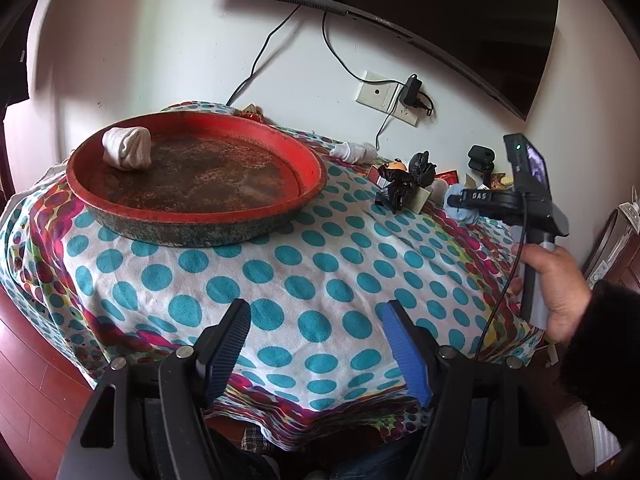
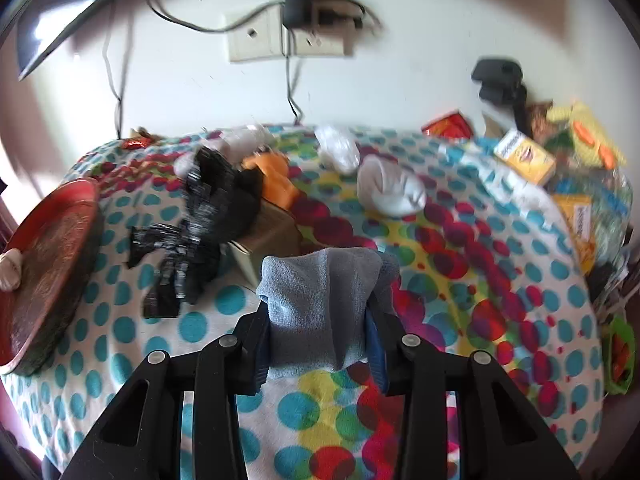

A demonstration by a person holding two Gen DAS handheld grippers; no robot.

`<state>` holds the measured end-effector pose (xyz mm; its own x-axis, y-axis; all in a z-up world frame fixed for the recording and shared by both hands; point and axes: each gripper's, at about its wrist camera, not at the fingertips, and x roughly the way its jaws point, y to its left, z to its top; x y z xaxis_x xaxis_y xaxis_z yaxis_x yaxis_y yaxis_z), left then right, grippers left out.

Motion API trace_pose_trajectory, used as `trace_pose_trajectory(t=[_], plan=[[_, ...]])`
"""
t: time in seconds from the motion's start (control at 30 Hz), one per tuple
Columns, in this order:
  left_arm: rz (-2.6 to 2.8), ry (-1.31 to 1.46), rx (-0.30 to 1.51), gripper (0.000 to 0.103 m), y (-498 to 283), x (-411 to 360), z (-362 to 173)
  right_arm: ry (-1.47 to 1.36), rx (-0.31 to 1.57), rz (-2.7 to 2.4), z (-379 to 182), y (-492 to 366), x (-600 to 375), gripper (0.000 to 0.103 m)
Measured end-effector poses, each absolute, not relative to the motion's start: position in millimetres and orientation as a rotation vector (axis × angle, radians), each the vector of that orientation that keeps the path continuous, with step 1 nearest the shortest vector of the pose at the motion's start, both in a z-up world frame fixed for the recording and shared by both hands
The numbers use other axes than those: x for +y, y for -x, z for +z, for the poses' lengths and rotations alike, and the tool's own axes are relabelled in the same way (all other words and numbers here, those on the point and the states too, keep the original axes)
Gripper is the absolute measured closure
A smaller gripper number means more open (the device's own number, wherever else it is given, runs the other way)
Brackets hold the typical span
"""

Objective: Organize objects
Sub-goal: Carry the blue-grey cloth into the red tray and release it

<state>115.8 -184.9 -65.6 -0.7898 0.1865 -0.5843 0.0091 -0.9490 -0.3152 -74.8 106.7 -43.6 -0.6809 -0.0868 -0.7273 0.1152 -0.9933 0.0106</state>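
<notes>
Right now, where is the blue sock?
The blue sock is pinched in the jaws of the right gripper, low in the middle of the right wrist view, just above the dotted cloth and right of the black bag.

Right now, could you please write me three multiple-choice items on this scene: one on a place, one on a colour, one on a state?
1. Where is the cream sock?
A. In the tray
B. On the floor
C. In the left gripper

2. What colour is the sock in the right gripper?
A. Orange
B. Light blue
C. Black

3. How is the left gripper?
A. Shut on a sock
B. Shut on the tray
C. Open, empty

Key: A, the cream sock lies inside the tray; B, the right gripper clamps the light blue sock; C, the left gripper holds nothing.
</notes>
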Motion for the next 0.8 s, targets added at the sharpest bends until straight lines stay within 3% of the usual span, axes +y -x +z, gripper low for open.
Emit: trace_pose_trajectory(t=[0.3,0.8], plan=[[2.907,0.997,-0.455,0.033,-117.2,-190.1,-64.1,-1.083,-0.079,-2.683,9.8,55.0,82.0,0.066],[2.997,0.978,-0.463,0.033,-121.2,-206.4,-55.8,-0.916,-0.01,-2.511,65.3,21.9,-12.7,0.066]])
